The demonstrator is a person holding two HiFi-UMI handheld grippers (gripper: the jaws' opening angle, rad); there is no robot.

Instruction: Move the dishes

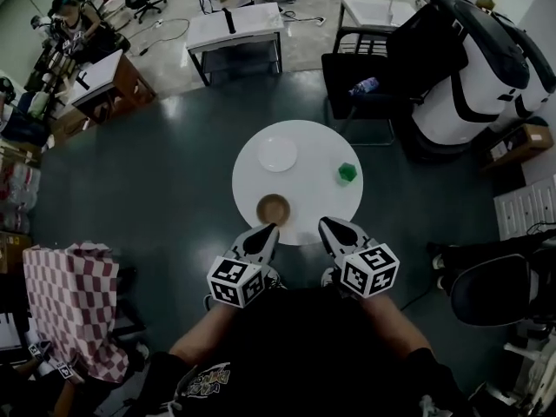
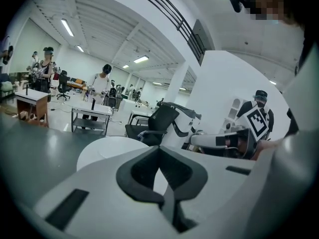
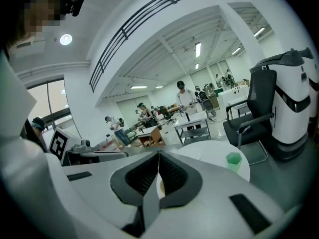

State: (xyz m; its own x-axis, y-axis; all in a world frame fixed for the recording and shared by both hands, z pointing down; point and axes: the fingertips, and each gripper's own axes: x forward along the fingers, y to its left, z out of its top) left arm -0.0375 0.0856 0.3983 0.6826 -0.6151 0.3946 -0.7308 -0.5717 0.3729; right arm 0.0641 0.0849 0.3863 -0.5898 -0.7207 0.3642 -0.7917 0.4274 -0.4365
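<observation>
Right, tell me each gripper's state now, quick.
Left gripper: closed, jaws together, holding nothing.
Right gripper: closed, jaws together, holding nothing.

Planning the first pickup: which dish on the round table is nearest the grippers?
The brown bowl, at the near edge just ahead of the left gripper; the white plate lies farther back, the green cup off right.
</observation>
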